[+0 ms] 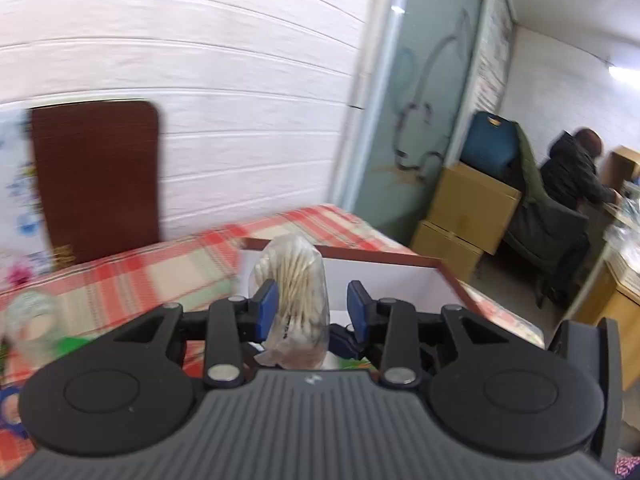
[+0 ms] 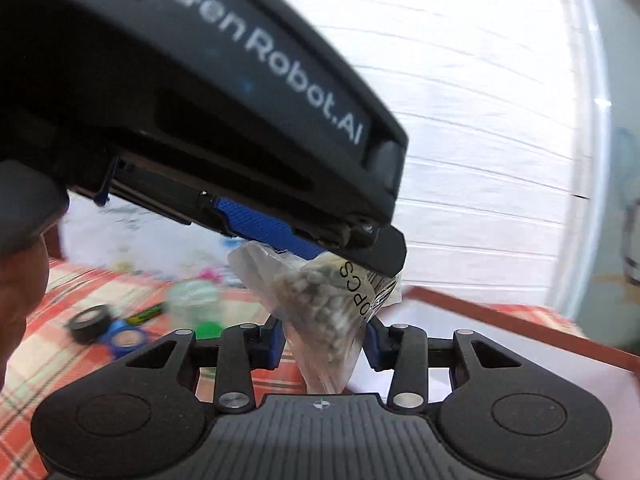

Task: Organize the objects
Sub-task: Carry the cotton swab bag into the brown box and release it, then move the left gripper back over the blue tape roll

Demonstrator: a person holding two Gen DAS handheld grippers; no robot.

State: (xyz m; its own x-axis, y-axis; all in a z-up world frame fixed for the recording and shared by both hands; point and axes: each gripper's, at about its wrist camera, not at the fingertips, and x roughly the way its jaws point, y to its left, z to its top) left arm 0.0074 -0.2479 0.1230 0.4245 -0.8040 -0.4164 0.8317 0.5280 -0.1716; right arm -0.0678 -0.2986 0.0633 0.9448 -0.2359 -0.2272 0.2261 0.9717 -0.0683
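Right up close, the bag of cotton swabs (image 1: 296,292) sits between both sets of tongs at once, up off the table and just short of the box. My left gripper (image 1: 312,308) is spread: the bag leans on one blue pad and daylight shows beside the other, so I read it as released. The right gripper (image 2: 324,344) has the bag's tapering lower end between its pads, but I cannot tell whether they are pinching the film. I judge the bag very light, soft and slippery, with the sticks free to slide inside, so I would clench across the packed middle, not on loose plastic at either end. Just beyond lies the white box with a brown rim (image 1: 400,280), open-topped. It rests on a red plaid tablecloth (image 1: 140,272); to the left are a black tape roll (image 2: 90,322) and a blurred clear jar (image 2: 196,304). Further back, a brown board (image 1: 96,180) leans on the white panelled wall (image 1: 200,40). Far right are stacked cardboard boxes (image 1: 472,200) and a seated person (image 1: 576,172).
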